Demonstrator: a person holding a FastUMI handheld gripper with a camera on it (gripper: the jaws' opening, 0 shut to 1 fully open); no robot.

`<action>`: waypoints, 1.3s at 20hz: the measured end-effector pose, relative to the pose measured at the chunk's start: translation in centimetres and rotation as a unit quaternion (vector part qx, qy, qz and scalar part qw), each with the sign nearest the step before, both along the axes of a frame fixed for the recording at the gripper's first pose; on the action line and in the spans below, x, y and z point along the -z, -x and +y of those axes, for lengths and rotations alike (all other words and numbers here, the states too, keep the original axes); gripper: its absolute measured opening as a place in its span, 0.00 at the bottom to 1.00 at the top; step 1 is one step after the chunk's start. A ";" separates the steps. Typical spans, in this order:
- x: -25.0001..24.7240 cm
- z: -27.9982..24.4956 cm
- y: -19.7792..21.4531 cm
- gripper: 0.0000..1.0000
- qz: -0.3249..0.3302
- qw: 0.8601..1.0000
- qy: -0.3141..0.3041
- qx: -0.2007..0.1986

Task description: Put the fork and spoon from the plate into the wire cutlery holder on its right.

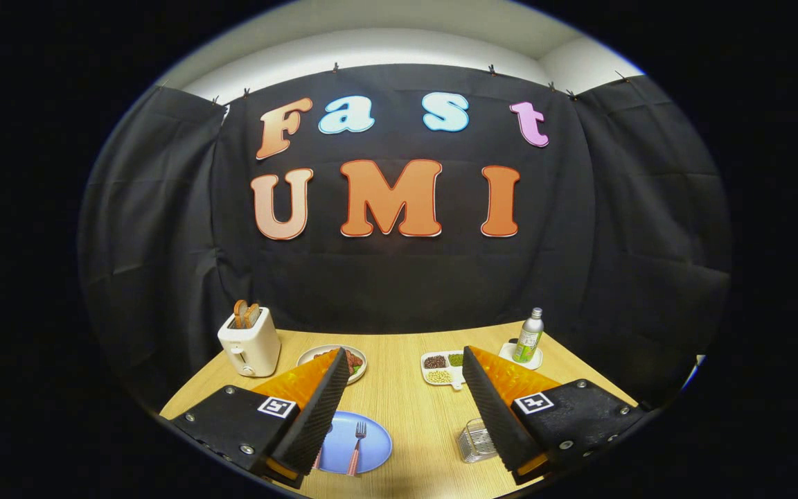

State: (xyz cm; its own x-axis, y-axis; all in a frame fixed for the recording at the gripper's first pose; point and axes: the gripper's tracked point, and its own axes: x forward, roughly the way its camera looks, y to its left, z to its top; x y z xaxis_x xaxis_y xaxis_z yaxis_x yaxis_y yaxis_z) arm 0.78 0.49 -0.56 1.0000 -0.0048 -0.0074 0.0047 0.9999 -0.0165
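The gripper (402, 388) hangs above a pale wooden table (409, 416) with its two fingers spread wide and nothing held between them. Low in the gap, close to the left finger, lies a round light-blue plate (371, 443); its left part is covered by that finger. On the plate rests a fork with a pink handle (357, 447), tines pointing away from the gripper, fully in sight. A second pink handle (318, 457) peeks out right at the left finger's edge; it is likely the spoon, though its bowl is hidden and it cannot be confirmed. To the right of the plate, well apart from it and just beside the right finger, stands the wire cutlery holder (475, 441), a small silvery mesh basket whose right side is cut off by the finger; what it holds inside is hard to make out. Beyond the fingers, a white toaster (250, 343) with brown slices poking up stands at the table's far left, next to a round dish of dark food (356, 362) half hidden by the left fingertip. A white divided tray (442, 369) of beans and grains sits further right, and a green-labelled bottle with a silver cap (529, 337) stands on a small white coaster (510, 352).
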 end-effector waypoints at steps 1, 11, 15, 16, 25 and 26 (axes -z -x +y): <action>0.1 0.1 -0.1 0.98 0.001 1.000 0.000 0.000; 6.9 3.9 -2.2 0.98 0.053 0.998 0.008 -0.029; 12.4 6.0 -3.5 0.99 0.096 0.994 0.012 -0.044; 14.0 6.5 -3.7 0.99 0.107 0.993 0.013 -0.049; 26.5 8.4 -4.4 0.96 0.209 0.976 0.030 -0.060; 27.6 8.5 -4.4 0.93 0.219 0.973 0.032 -0.061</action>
